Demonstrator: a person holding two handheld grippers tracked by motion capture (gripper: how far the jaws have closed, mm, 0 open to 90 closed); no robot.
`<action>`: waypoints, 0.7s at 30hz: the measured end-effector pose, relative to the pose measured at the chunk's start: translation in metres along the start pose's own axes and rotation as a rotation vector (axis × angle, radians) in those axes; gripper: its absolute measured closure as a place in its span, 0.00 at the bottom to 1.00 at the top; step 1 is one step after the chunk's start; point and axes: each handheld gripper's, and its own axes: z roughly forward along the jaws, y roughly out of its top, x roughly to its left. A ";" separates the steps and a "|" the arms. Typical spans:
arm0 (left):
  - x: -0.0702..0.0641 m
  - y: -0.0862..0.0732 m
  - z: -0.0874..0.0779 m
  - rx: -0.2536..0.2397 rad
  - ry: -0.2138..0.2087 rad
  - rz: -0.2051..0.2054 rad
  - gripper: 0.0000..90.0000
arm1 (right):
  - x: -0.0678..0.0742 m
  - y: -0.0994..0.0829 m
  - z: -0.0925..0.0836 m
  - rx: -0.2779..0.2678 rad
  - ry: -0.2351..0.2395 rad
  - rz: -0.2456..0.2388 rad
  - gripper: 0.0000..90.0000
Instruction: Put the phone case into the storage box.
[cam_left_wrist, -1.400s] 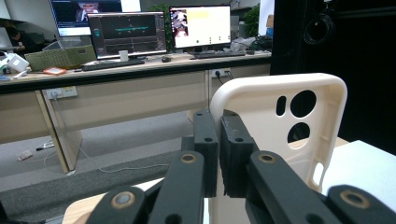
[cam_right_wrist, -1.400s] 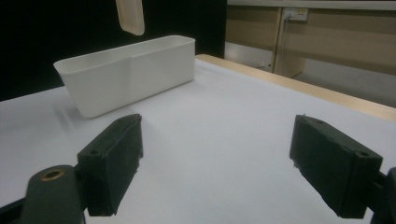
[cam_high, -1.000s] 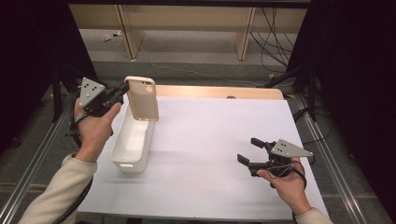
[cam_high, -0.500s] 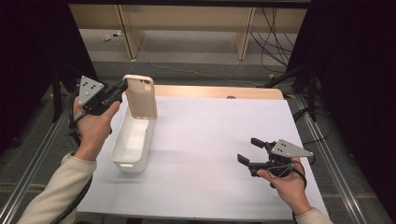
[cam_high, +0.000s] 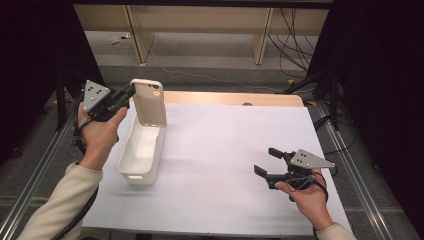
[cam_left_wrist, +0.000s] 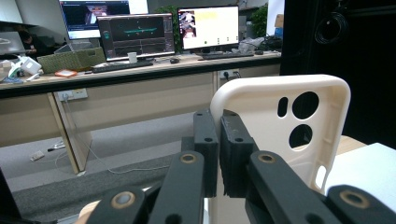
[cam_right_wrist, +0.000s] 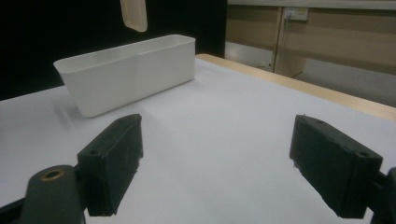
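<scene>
Between the closed jaws of the left gripper (cam_high: 129, 94), a cream phone case (cam_high: 149, 102) hangs upright, pinched by one long edge. In the left gripper view the black pads (cam_left_wrist: 236, 156) clamp the rim of the case (cam_left_wrist: 285, 135), whose camera cut-outs face the lens. Directly beneath the case lies a white rectangular bin (cam_high: 142, 149), its near end toward the person and its far end just under the lower edge of the case; case and bin appear to be apart, the case clear of the rim. The bin looks empty.

Progress, as judged from this arrangement: the case is picked up and carried over the bin, so the grasp and the transfer are done; what probably remains is to lower it into the bin and let go.

Well apart, off to the side of the bin, the right gripper (cam_high: 274, 165) rests low over the white table sheet (cam_high: 230, 145) with its jaws spread wide and nothing between them. In the right gripper view its two pads (cam_right_wrist: 116, 154) frame bare sheet, with the bin (cam_right_wrist: 130, 70) beyond and the lower tip of the case (cam_right_wrist: 134, 14) hanging above it.
</scene>
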 end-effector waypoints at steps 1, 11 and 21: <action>0.001 0.000 0.000 0.002 0.001 0.002 0.96 | 0.000 0.000 0.000 0.001 0.000 0.001 0.21; 0.004 -0.001 0.003 0.003 0.009 0.009 0.96 | 0.000 0.000 0.000 -0.003 0.002 0.002 0.21; 0.007 -0.002 0.006 0.005 0.016 0.008 0.96 | 0.000 0.000 0.000 0.001 0.001 0.001 0.21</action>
